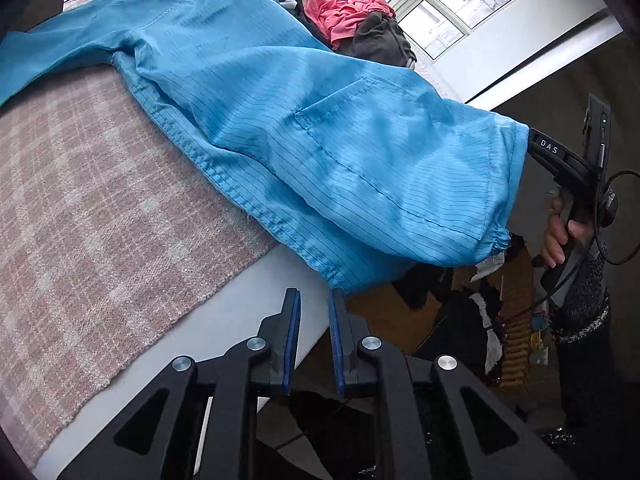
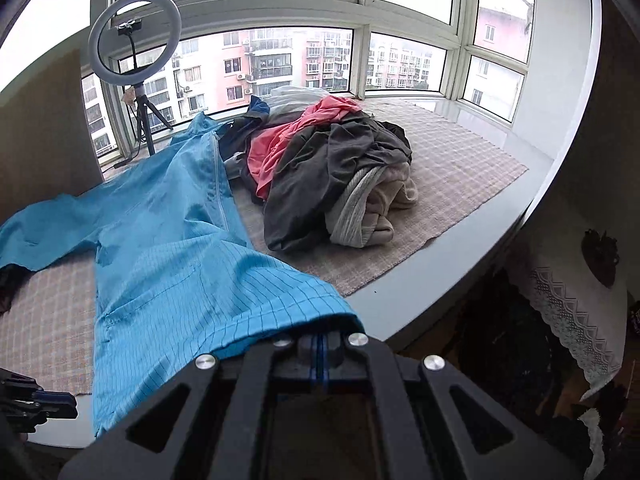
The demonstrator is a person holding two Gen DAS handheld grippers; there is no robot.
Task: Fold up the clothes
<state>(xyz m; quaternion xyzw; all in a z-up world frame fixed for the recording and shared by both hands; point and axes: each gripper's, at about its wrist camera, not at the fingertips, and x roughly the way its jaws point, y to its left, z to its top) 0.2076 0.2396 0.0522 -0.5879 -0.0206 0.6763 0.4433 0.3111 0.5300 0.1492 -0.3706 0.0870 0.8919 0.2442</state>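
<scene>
Just ahead of the left gripper [image 1: 314, 300], a blue garment [image 1: 280, 120] lies spread over the checked mat [image 1: 80, 208] with its hem hanging off the ledge

Right gripper [image 2: 322, 340] is clamped on the garment's lower corner, its pads pressed together with cloth draped over them; the left gripper's pads stand apart, holding nothing, with the free hem corner just beyond their tips. Doing this step well seems to mean closing the left gripper on that near corner, right at the stitched edge, so both grippers hold the same hem, then lifting evenly and keeping the cloth taut between them before carrying it over. Beyond the right gripper, a heap of unfolded clothes [image 2: 332, 160] sits close beside the garment; the fold should stay short of it
</scene>
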